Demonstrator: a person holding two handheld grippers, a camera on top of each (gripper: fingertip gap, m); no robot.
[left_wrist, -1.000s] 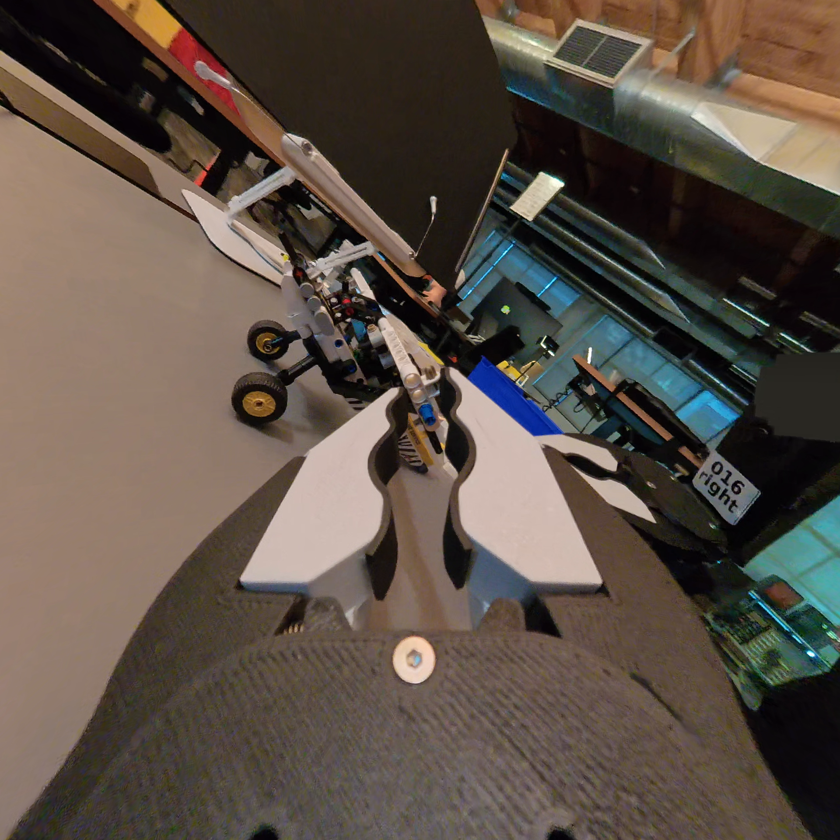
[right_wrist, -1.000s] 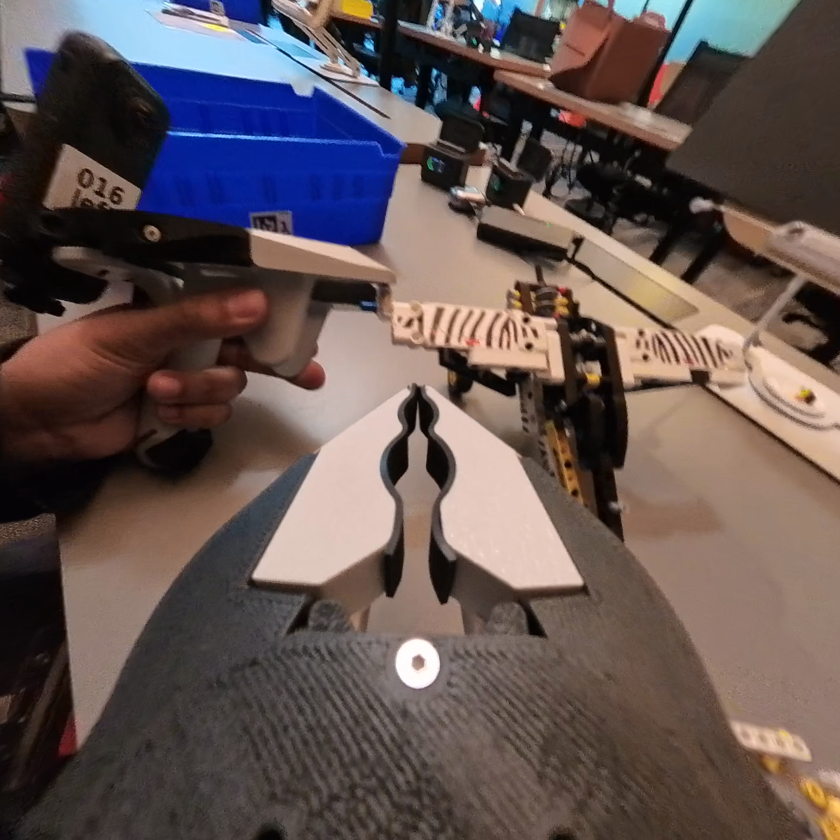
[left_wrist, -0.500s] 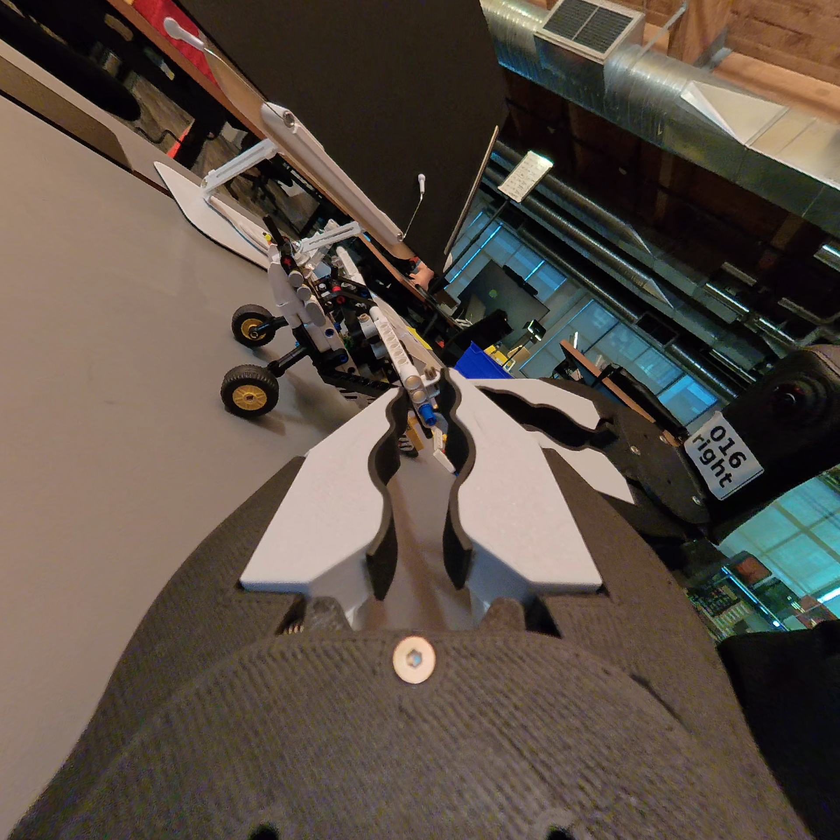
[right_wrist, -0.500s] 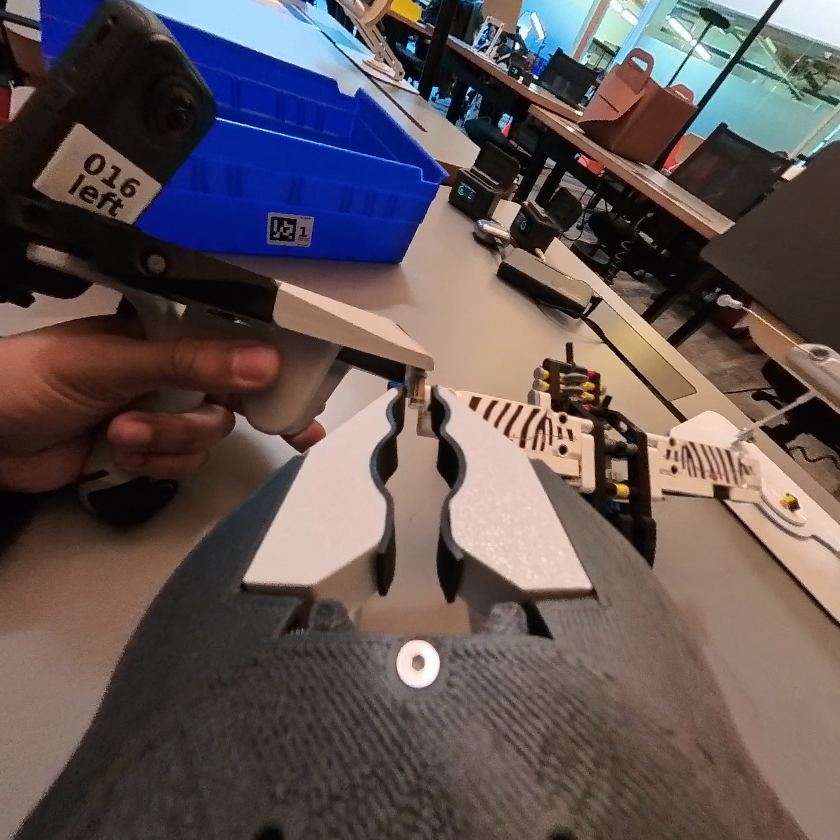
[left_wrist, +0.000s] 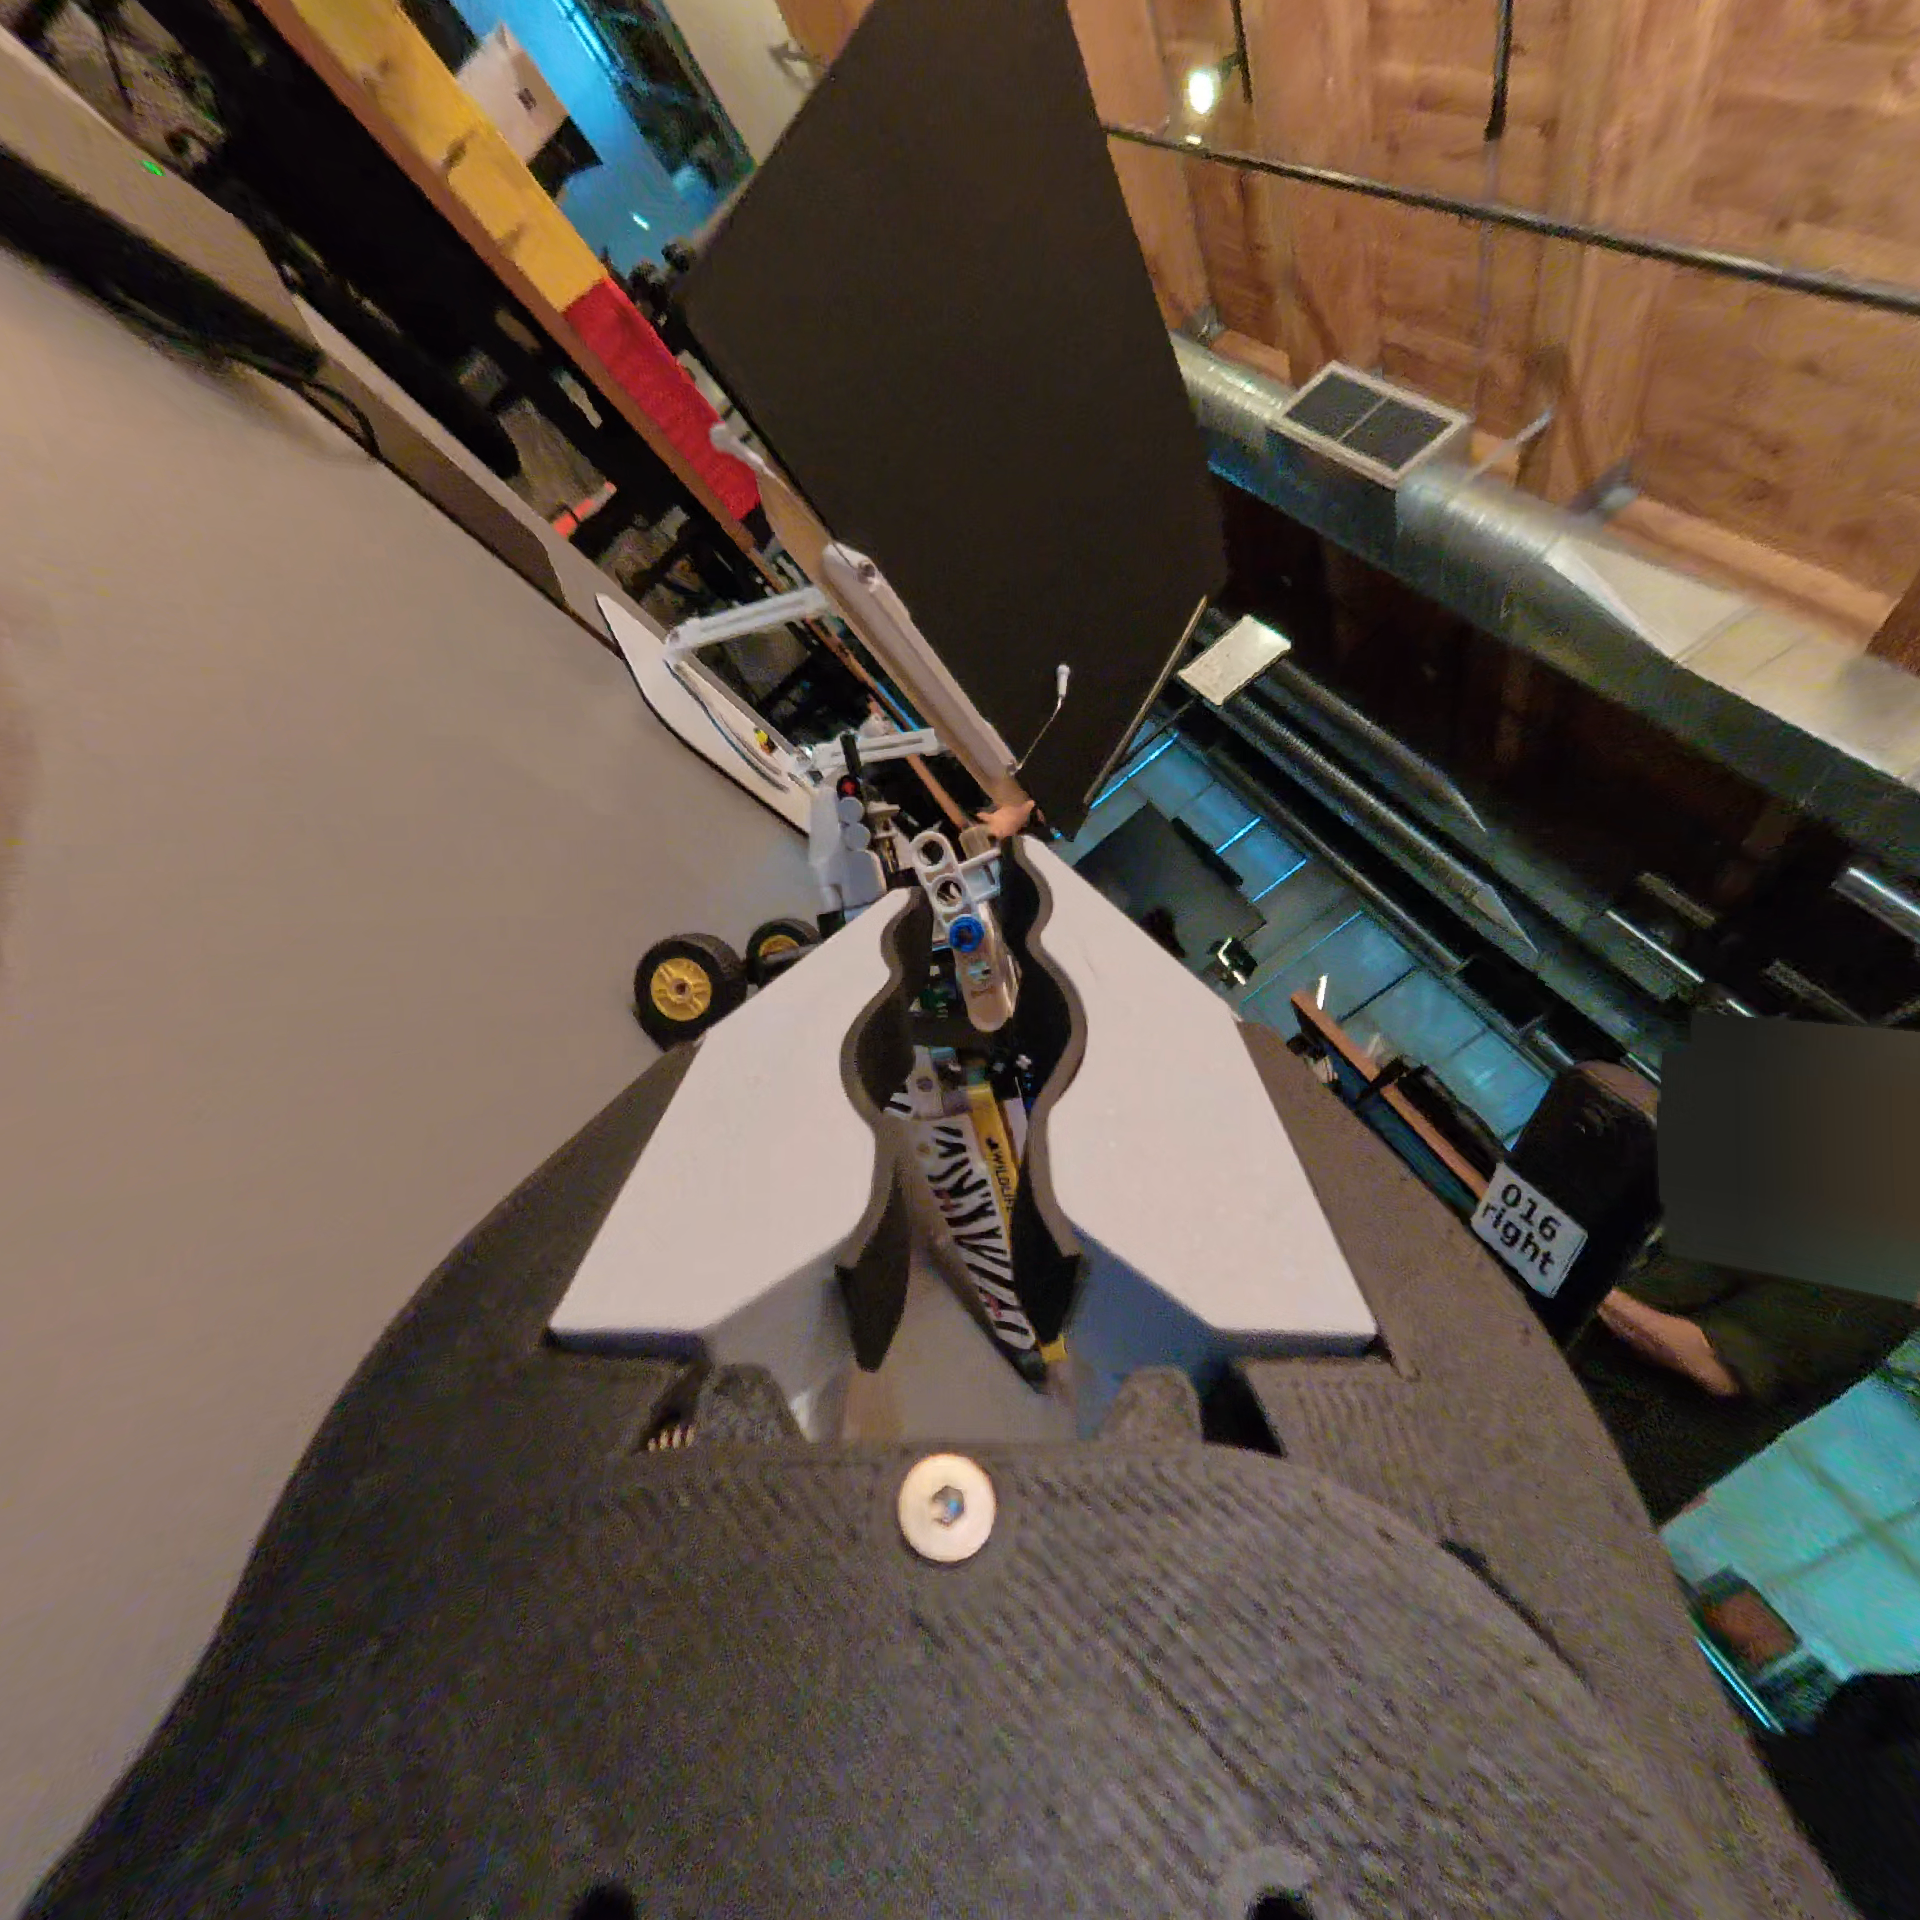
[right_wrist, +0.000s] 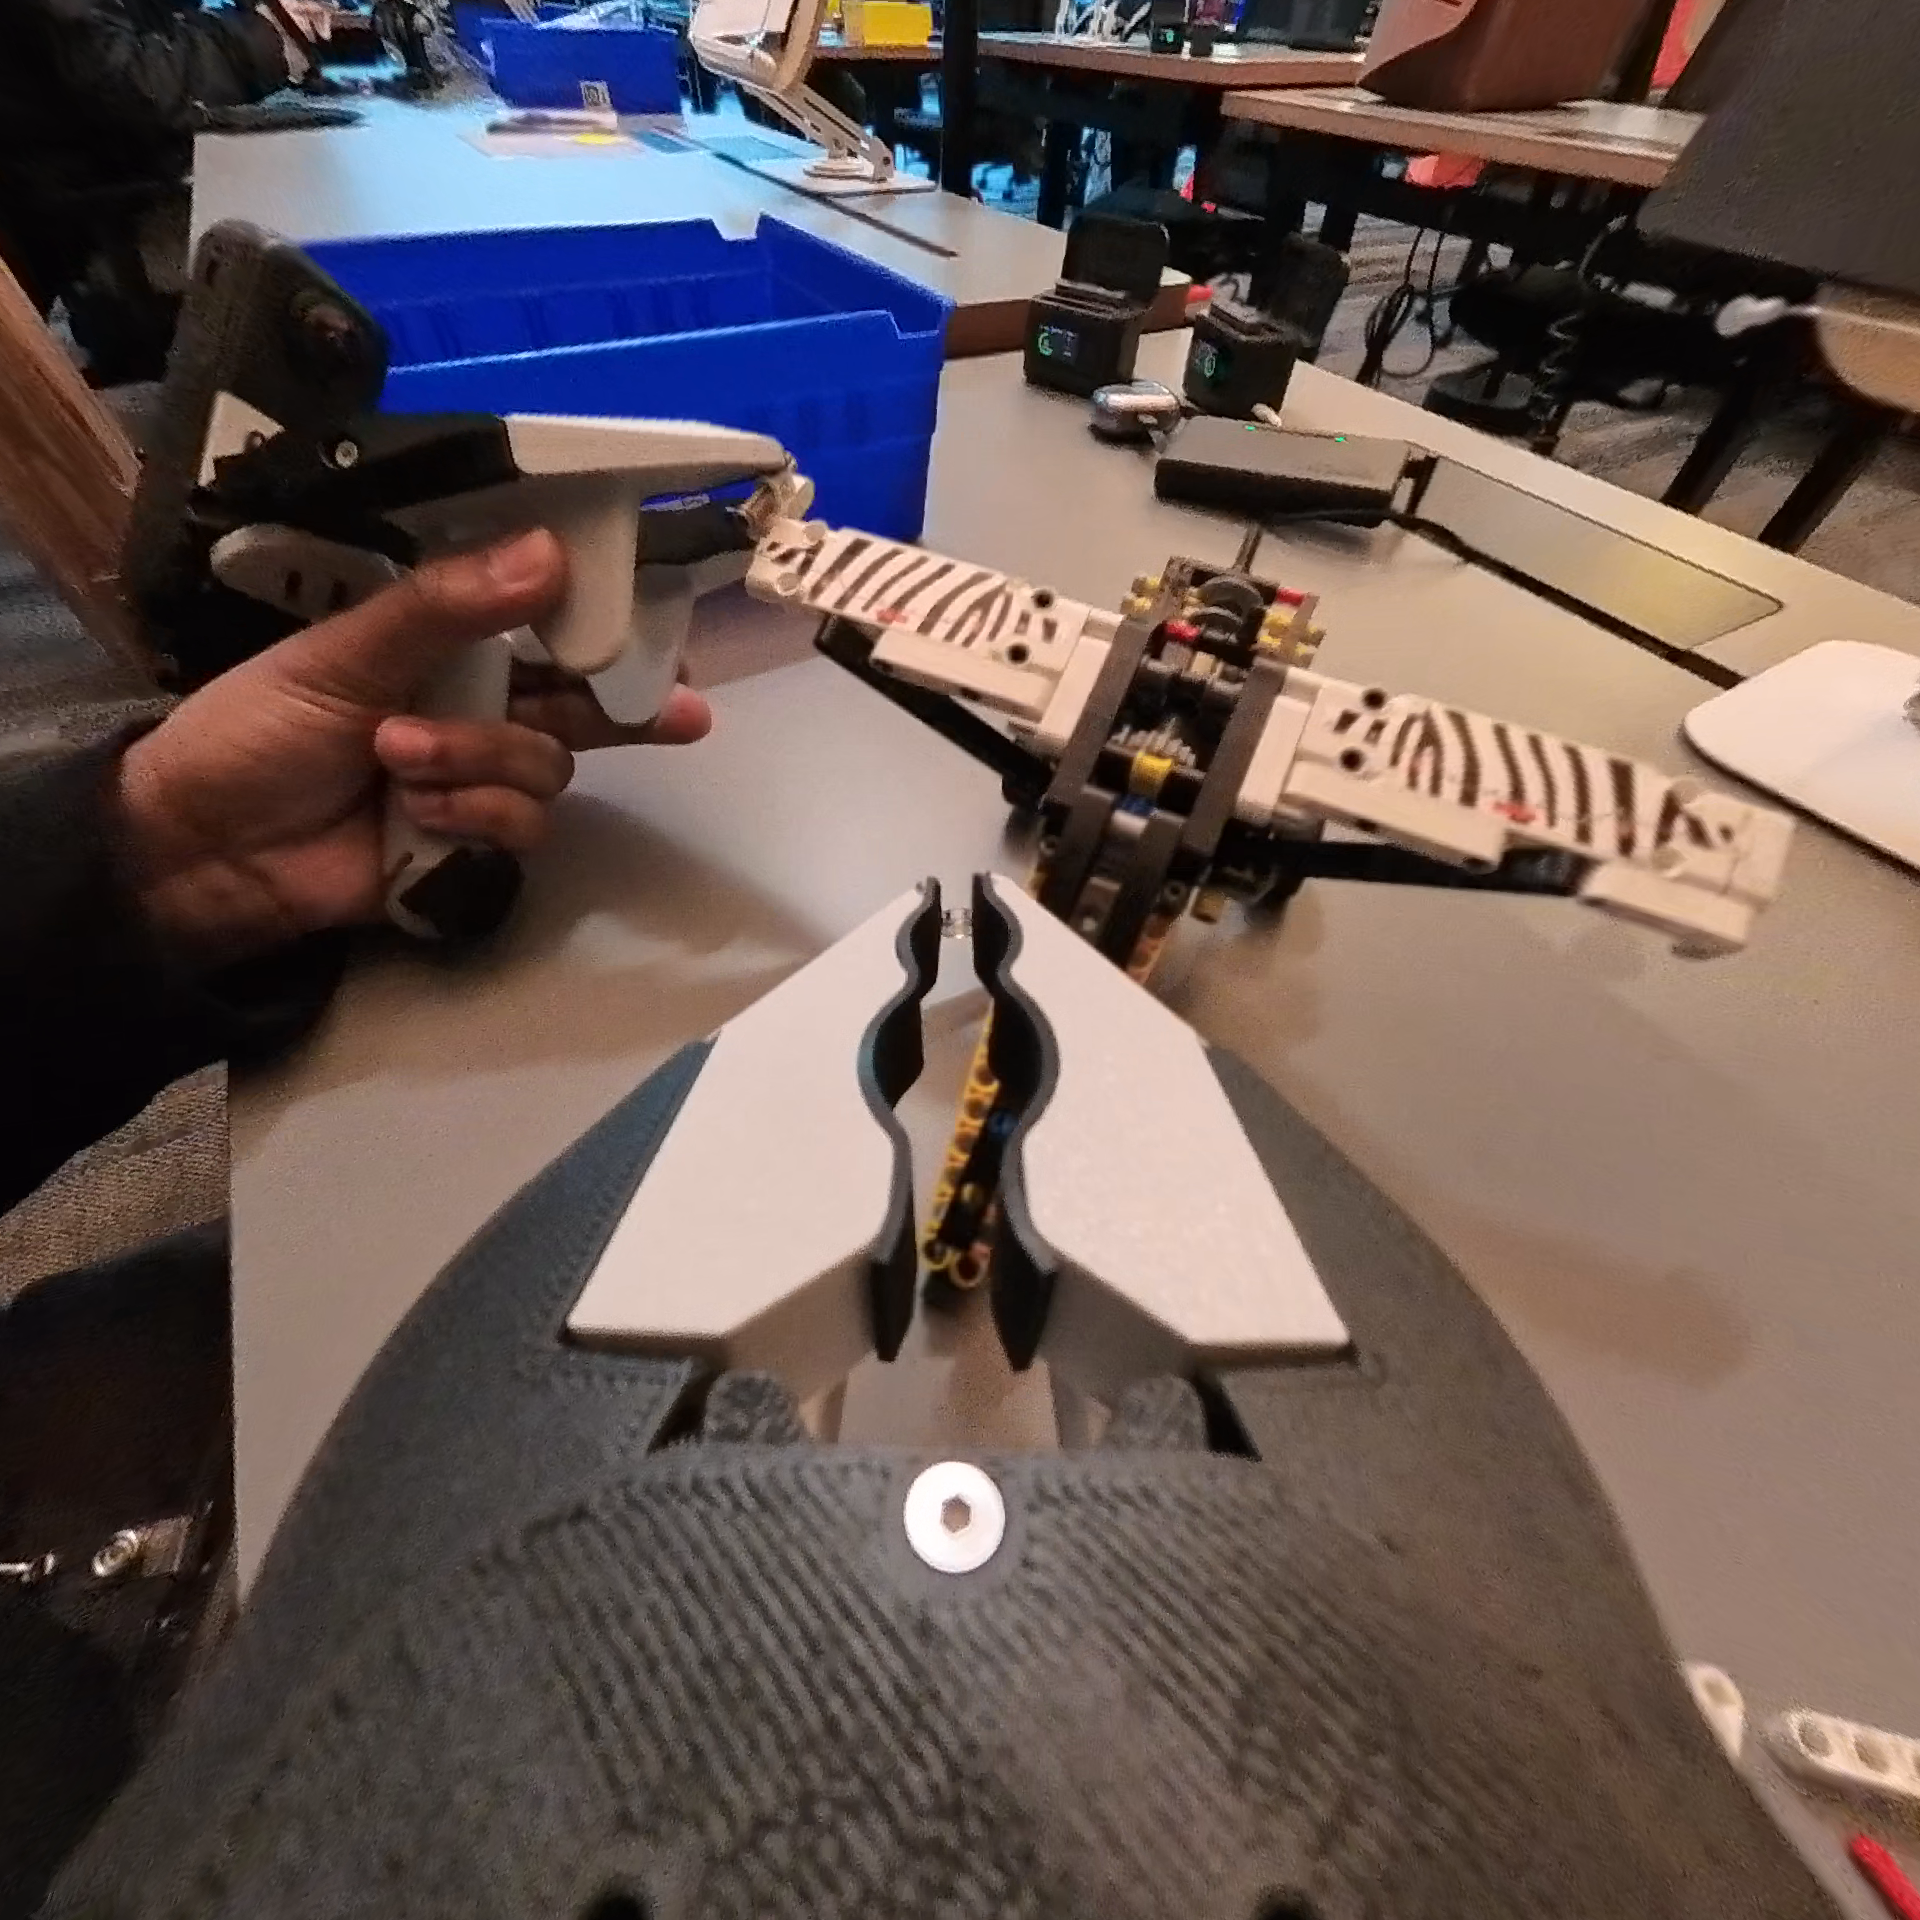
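Zebra-striped wing tip of a brick-built plane (right_wrist: 1195, 717) sits pinched in the left gripper (right_wrist: 774, 499). Right gripper (right_wrist: 956, 914) nips a tiny clear stud (right_wrist: 957, 916) (over the grey table (right_wrist: 727, 831)).

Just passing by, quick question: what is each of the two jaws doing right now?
Left gripper: closed on the striped toy plane's wing tip.
Right gripper: nearly closed, pinching a tiny clear piece.

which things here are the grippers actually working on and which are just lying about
In hand: left gripper on plane wingtip; right gripper pinching clear stud.
Lying about: blue bin, chargers, black box, loose beams.
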